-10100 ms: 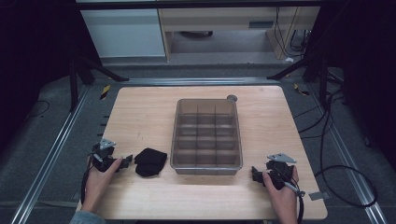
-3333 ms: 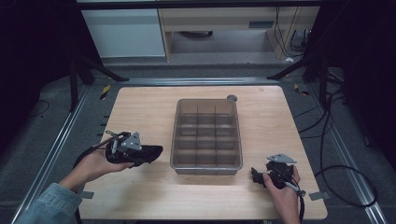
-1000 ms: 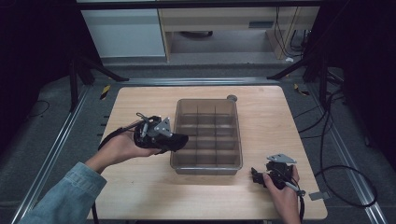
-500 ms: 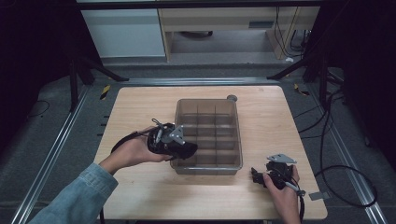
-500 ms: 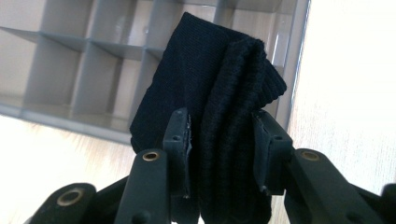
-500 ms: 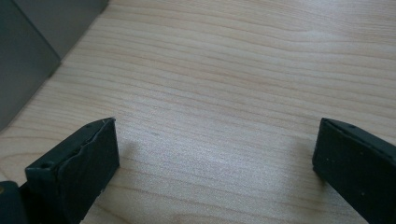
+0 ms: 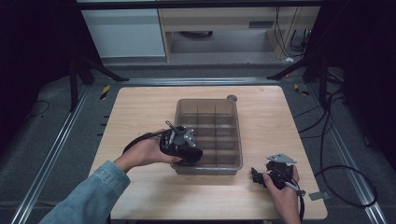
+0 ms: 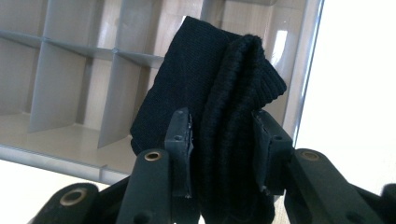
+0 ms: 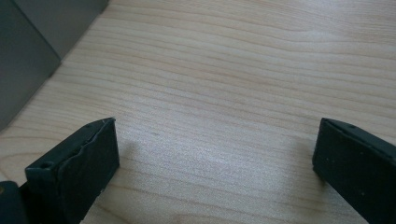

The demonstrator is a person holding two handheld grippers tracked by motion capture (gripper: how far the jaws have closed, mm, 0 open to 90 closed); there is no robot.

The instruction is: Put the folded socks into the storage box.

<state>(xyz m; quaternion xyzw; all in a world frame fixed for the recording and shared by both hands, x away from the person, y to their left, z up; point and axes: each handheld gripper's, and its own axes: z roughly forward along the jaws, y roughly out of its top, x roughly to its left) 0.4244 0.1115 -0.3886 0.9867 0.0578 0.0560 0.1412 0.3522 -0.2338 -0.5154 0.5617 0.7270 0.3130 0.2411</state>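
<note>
Worktop (image 7: 140, 107) carrying a translucent divided bin (image 7: 236, 135), its near-left compartments lying directly ahead of and below the left gripper (image 8: 222, 135). That gripper is clamped on a folded black sock (image 8: 219, 88), which stands up between its pads over the bin's near corner. For a clean drop, centre the sock over one cell (clear of the dividers), lower it, then release. The right gripper (image 9: 215, 154) rests with jaws wide apart on bare wood, the bin's wall up-left of it.
</note>
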